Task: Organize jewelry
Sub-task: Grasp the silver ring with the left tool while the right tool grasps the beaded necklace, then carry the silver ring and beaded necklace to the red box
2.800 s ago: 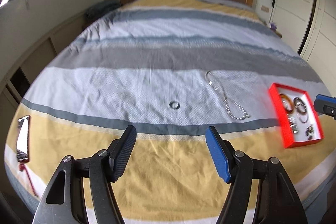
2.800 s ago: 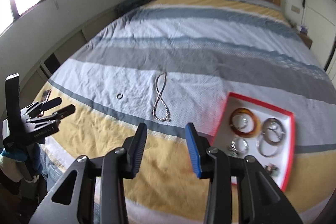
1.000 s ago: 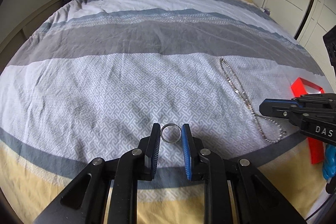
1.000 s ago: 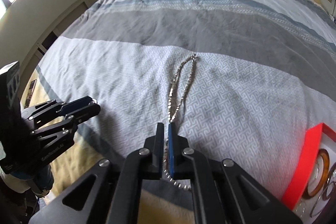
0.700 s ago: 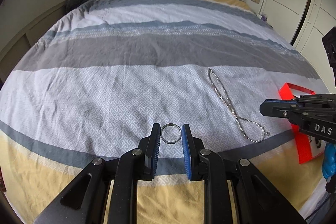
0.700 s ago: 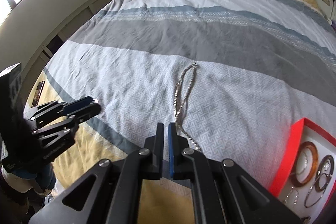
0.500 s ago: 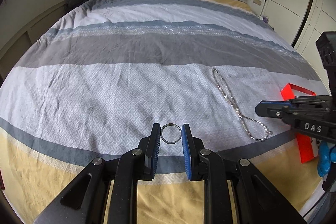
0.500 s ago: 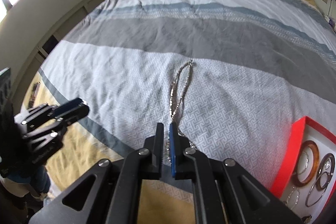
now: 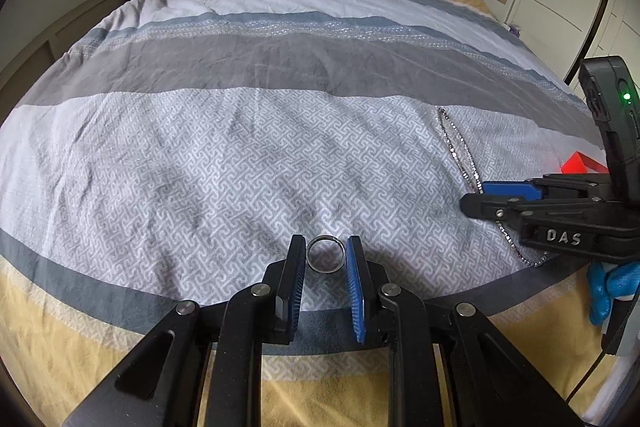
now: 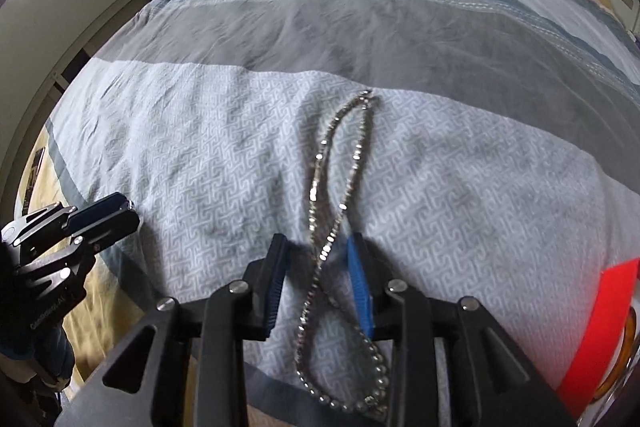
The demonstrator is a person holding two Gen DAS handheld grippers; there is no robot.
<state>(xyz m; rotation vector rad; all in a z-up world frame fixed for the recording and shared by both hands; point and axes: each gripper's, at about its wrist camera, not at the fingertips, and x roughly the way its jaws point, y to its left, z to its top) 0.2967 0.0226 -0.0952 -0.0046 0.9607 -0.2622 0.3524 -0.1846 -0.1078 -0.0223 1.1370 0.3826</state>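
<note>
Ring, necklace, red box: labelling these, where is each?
ring (image 9: 325, 253), left wrist view, its band
necklace (image 10: 322, 250), right wrist view, chain crossing
red box (image 10: 599, 327), right wrist view, its wall

Left tool (image 9: 326, 259) narrowly parted; right tool (image 10: 318, 255) open.

Ring (image 9: 325, 253) between left claw (image 9: 325, 259) fingers — necklace (image 10: 340, 187) right of it, on bed (image 9: 240, 147).
</note>
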